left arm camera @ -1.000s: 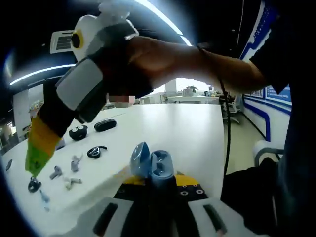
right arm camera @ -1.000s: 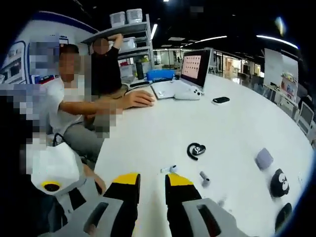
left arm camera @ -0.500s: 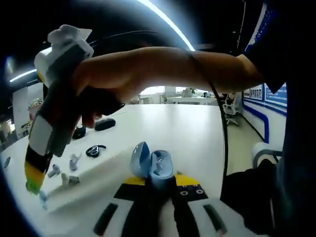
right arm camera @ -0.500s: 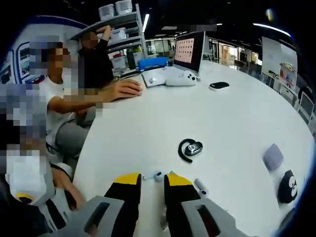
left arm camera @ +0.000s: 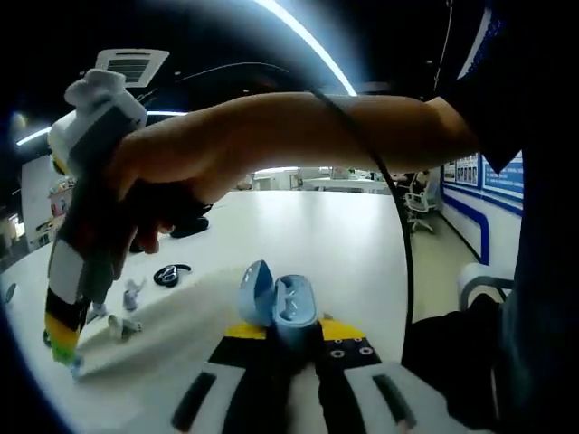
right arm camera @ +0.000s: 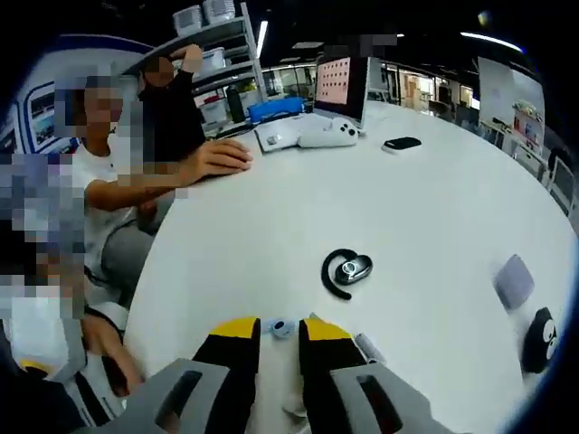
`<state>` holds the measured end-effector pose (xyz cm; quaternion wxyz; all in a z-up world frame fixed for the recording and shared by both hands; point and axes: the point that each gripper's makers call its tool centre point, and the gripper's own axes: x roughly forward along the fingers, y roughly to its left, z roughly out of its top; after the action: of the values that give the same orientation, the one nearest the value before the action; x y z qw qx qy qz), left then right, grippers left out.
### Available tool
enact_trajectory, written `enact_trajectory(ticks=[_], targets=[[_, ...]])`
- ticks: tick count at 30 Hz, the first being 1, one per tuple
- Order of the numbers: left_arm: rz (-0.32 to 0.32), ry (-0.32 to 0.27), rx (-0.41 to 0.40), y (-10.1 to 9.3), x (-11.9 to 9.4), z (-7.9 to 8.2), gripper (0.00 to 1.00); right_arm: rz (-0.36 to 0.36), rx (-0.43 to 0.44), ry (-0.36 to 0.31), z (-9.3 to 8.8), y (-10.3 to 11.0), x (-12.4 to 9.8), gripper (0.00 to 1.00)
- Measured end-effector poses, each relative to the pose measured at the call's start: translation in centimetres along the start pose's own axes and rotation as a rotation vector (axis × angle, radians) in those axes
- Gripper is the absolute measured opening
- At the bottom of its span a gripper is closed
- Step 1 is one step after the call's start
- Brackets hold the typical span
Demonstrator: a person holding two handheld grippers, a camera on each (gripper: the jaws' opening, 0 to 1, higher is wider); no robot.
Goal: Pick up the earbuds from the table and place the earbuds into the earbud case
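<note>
My left gripper (left arm camera: 289, 333) is shut on an open light-blue earbud case (left arm camera: 284, 303), held upright just above the white table (left arm camera: 317, 235). A hand holds my right gripper (left arm camera: 61, 336) tip-down on the table at the left. Seen from its own camera, my right gripper (right arm camera: 280, 336) is open, and a small white earbud (right arm camera: 282, 326) lies on the table between its yellow fingertips (right arm camera: 237, 329). A second white earbud (right arm camera: 366, 346) lies just right of the jaws. A black ear-hook earbud (right arm camera: 346, 271) lies farther ahead.
A lavender case (right arm camera: 514, 280) and a black case with eyes (right arm camera: 541, 327) sit at the right. Far across the table are a laptop (right arm camera: 339, 86), a white controller (right arm camera: 321, 136) and a black case (right arm camera: 401, 143). Seated people (right arm camera: 136, 172) are at the left edge.
My right gripper has come down and forward to the table, so the small white earbud now lies between its jaws. The left gripper has kept the open case still.
</note>
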<state>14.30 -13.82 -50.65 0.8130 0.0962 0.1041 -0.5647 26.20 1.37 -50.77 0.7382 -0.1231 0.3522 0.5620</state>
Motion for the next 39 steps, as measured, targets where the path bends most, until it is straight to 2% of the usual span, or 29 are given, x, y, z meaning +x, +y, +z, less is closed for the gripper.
enact_trajectory(ticks=[11, 19, 26, 30, 34, 39], targets=[[-0.005, 0.0, -0.013, 0.1, 0.1, -0.1, 0.19, -0.001, 0.029, -0.002, -0.2, -0.2, 0.4, 0.11], [-0.005, 0.0, -0.017, 0.2, 0.1, -0.1, 0.19, -0.002, 0.04, -0.031, -0.1, -0.2, -0.4, 0.13], [-0.006, 0.001, -0.022, 0.2, 0.1, -0.2, 0.19, -0.001, -0.043, 0.008, -1.4, 0.1, -0.4, 0.16], [-0.008, 0.003, -0.027, 0.2, 0.1, -0.2, 0.19, -0.013, -0.051, -0.01, -1.1, 0.0, -0.3, 0.15], [-0.005, 0.003, -0.027, 0.1, 0.1, -0.2, 0.19, -0.038, -0.133, -0.01, -1.1, 0.1, -0.2, 0.15], [-0.007, 0.004, -0.035, 0.1, 0.1, -0.2, 0.19, -0.059, -0.17, -0.026, -1.1, -0.2, -0.1, 0.13]])
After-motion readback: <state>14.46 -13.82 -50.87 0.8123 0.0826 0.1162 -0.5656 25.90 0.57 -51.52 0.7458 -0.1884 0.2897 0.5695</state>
